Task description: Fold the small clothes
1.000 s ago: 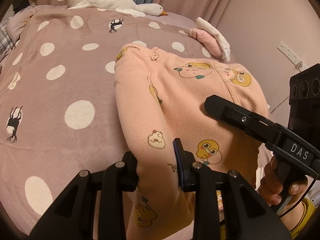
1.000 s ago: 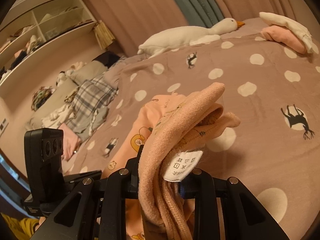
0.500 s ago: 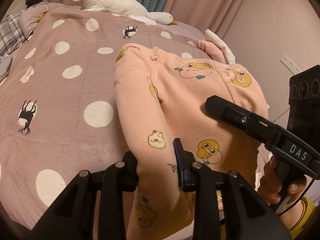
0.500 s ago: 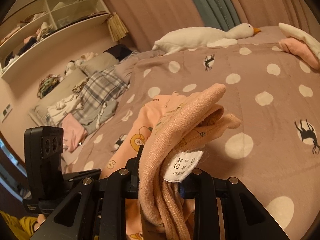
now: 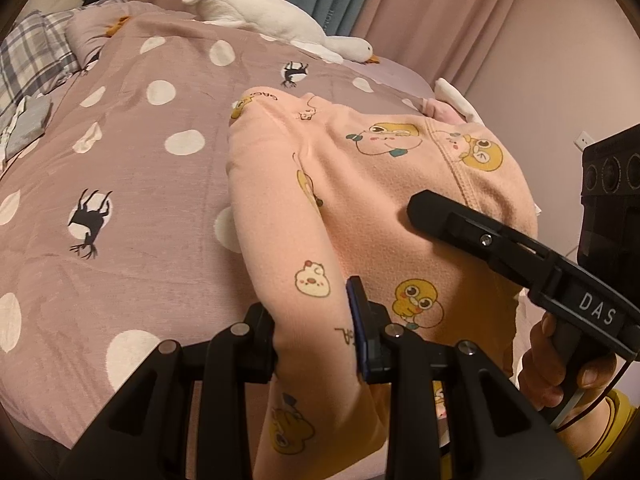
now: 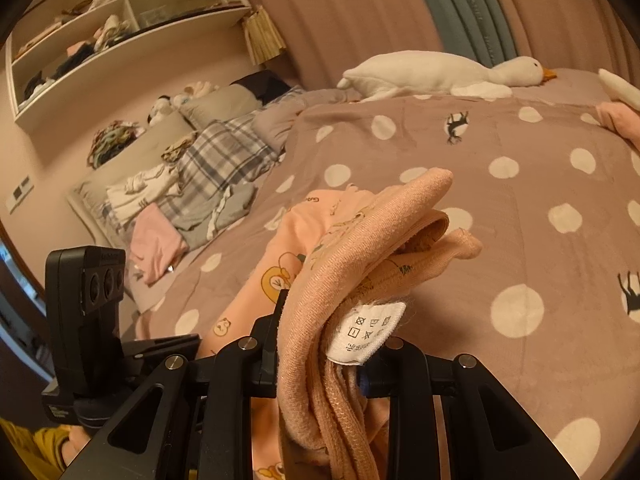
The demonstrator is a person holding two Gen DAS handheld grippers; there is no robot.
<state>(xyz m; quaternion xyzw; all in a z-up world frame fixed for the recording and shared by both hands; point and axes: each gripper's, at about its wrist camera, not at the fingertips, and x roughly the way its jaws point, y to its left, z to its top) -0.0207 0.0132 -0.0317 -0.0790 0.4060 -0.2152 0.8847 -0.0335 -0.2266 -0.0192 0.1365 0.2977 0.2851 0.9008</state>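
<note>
The bed [image 5: 120,208] fills your view under a mauve dotted cover, with a goose toy [image 5: 276,20] at 12 o'clock in the left view and a shelf [image 6: 120,28] at 10 o'clock in the right. The peach pants [image 5: 360,208] drape from your grippers onto the cover, from 6 o'clock toward centre. Your left gripper [image 5: 316,344] pinches a fold of the leg; your right gripper [image 6: 320,360] pinches the bunched waistband, its care label [image 6: 368,332] hanging out at 5 o'clock
</note>
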